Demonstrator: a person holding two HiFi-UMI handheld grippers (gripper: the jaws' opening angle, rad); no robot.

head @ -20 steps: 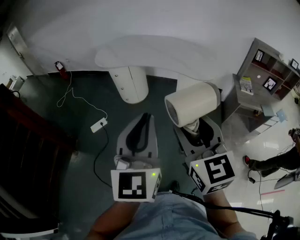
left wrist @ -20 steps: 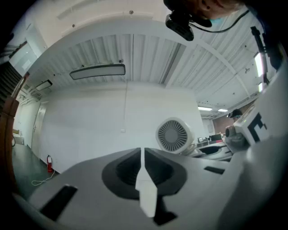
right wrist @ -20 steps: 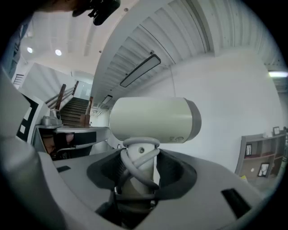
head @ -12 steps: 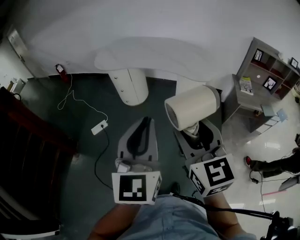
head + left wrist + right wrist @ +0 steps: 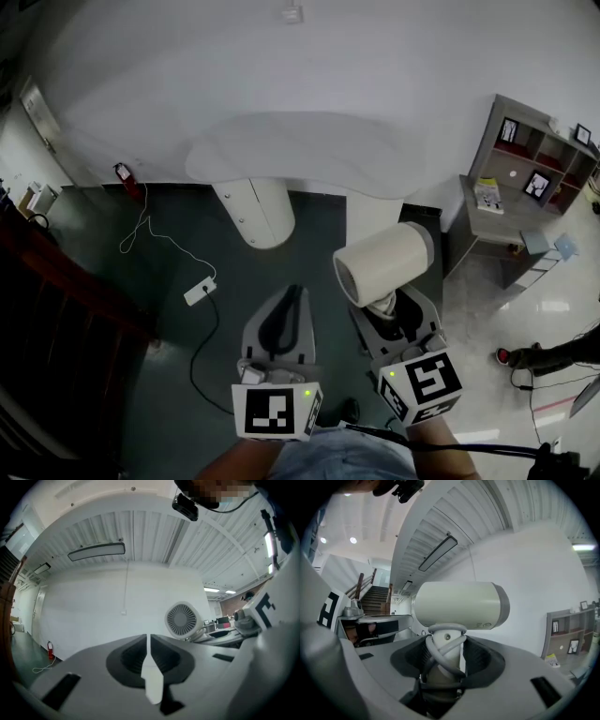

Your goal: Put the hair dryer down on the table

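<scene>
A cream hair dryer (image 5: 384,262) with a grey rear band lies level above the dark floor, its round grille (image 5: 182,619) facing left. My right gripper (image 5: 392,309) is shut on its handle (image 5: 443,656), which has the grey cord wound round it; the barrel (image 5: 459,604) stands just above the jaws. My left gripper (image 5: 293,292) is beside it on the left, shut, with only a thin slit between its fingertips (image 5: 149,641) and nothing held. The white curved table (image 5: 291,150) on its white pedestal (image 5: 258,202) stands ahead of both grippers.
A white power strip (image 5: 200,292) with its cord lies on the dark floor at left, near a red fire extinguisher (image 5: 123,173). Dark wooden stairs (image 5: 56,319) fill the left side. A grey shelf unit (image 5: 525,178) stands at right; a person's foot (image 5: 511,356) shows beyond it.
In the head view both grippers and the hair dryer sit lower in the frame, and more of the white table and wall shows. The grip on the dryer is unchanged.
</scene>
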